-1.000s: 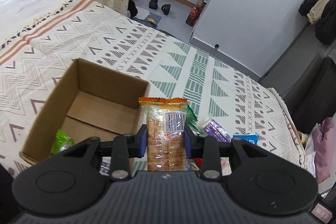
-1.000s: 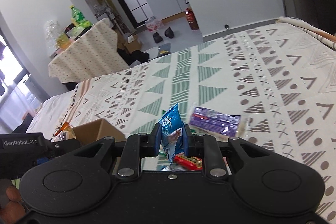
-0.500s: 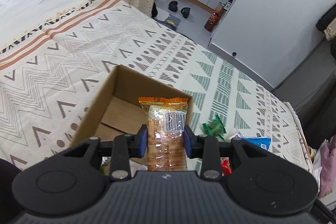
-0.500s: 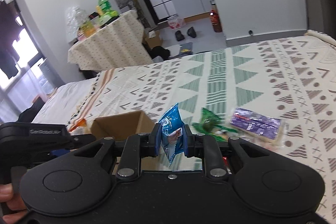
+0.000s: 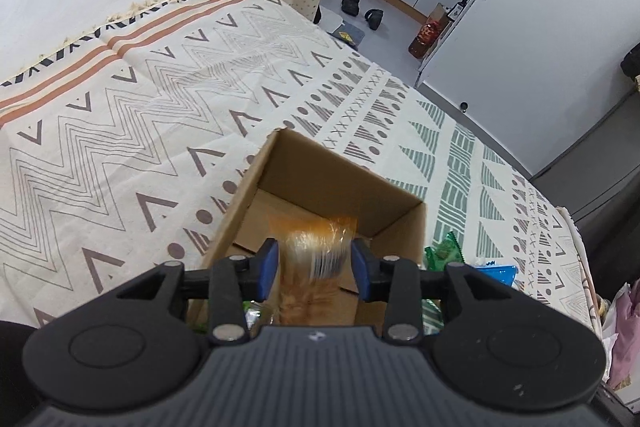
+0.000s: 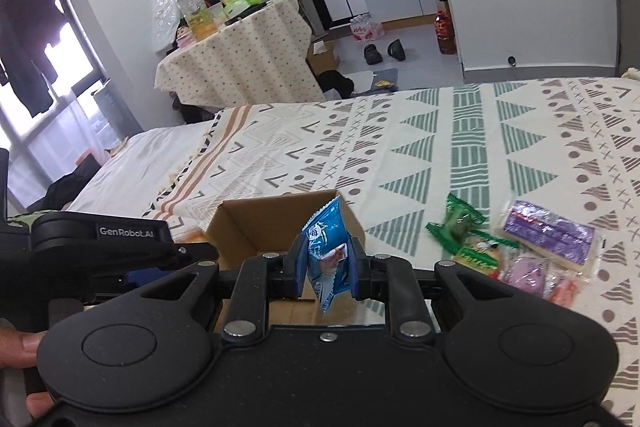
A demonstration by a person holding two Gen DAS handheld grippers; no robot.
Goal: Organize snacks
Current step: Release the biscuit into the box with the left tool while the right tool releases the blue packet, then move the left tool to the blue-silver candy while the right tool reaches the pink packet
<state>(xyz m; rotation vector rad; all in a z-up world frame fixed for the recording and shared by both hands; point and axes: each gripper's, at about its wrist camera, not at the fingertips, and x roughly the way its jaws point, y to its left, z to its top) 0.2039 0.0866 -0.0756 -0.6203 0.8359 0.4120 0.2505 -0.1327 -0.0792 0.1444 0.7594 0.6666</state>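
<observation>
Left gripper point(image 5: 313, 265): opened over the cardboard box point(image 5: 394, 193); orange cracker pack point(image 5: 314, 247) blurred between the parted jaws
Right gripper point(image 6: 325, 269): clamped on blue packet point(image 6: 326, 247), to be released only once centred above the box

Left wrist view looks steeply down, close over the open cardboard box point(image 5: 332, 187), kitchen far; right wrist view sits lower, facing across the bed point(image 6: 500, 131); both share the box point(image 6: 256, 223) and patterned blanket point(image 5: 132, 123)
</observation>
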